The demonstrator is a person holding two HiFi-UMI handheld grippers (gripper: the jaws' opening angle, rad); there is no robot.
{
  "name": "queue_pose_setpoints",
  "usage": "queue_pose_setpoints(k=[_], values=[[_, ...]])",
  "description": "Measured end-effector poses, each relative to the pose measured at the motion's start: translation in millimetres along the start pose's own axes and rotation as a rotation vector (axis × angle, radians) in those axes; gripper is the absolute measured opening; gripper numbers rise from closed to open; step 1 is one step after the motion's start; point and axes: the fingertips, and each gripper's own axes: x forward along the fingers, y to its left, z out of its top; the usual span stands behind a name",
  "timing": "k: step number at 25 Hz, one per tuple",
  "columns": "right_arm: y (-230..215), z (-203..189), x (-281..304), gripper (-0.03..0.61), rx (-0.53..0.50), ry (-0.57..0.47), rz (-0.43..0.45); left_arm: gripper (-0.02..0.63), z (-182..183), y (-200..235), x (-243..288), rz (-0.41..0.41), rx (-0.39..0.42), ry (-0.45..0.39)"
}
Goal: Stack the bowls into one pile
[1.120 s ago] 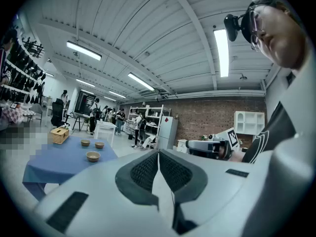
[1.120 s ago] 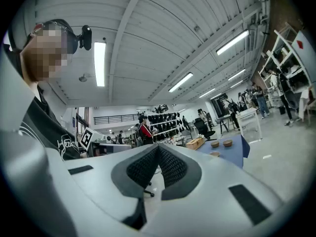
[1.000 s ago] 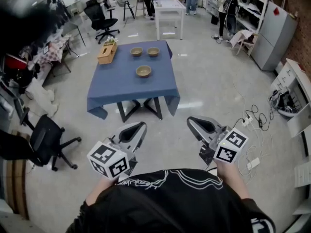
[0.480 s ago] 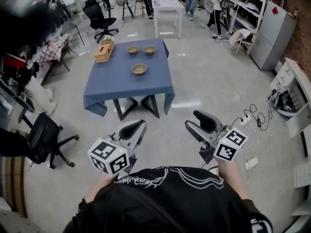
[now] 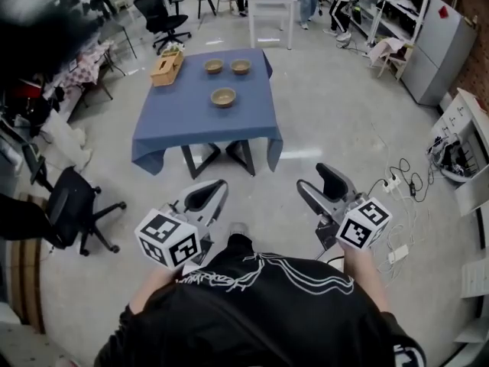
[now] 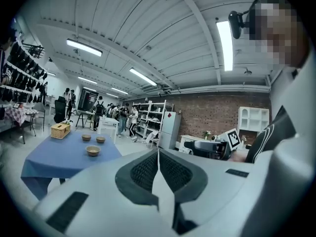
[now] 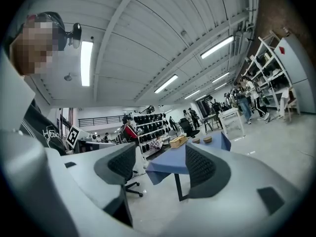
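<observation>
Three bowls [image 5: 224, 97] stand unstacked on the far desk [image 5: 191, 128], well apart from both grippers. The left gripper [image 5: 212, 188] is closed and empty. The right gripper [image 5: 317, 180] has just been opening, with nothing between its jaws. The two farthest bowls seem nearly touching, so a wide grasp could knock one.

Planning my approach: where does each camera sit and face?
Head view: on the person's head, steeply down at table and bowls; left gripper, right gripper, black shirt show.
Left gripper view: on that gripper, along shut jaws towards the table; black shirt at right.
Right gripper view: likewise, jaws empty, just been opening; black shirt at left.
Shared: table.
</observation>
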Motion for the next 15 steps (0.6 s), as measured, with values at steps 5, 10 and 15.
queue_pose_setpoints(k=[5,10,15], values=[[-16.4,-3.6,23.7,0.313,0.019,0.01,-0.007,0.031,0.8,29.0,12.6,0.011,-0.016,0.0],[-41.3,-4.0,58.2,0.313,0.043,0.025,-0.013,0.031,1.6,64.8,33.5,0.007,-0.029,0.006],[-76.0,4.4,105.5,0.313,0.067,0.018,-0.064,0.031,11.0,114.1,60.0,0.001,-0.047,0.02]])
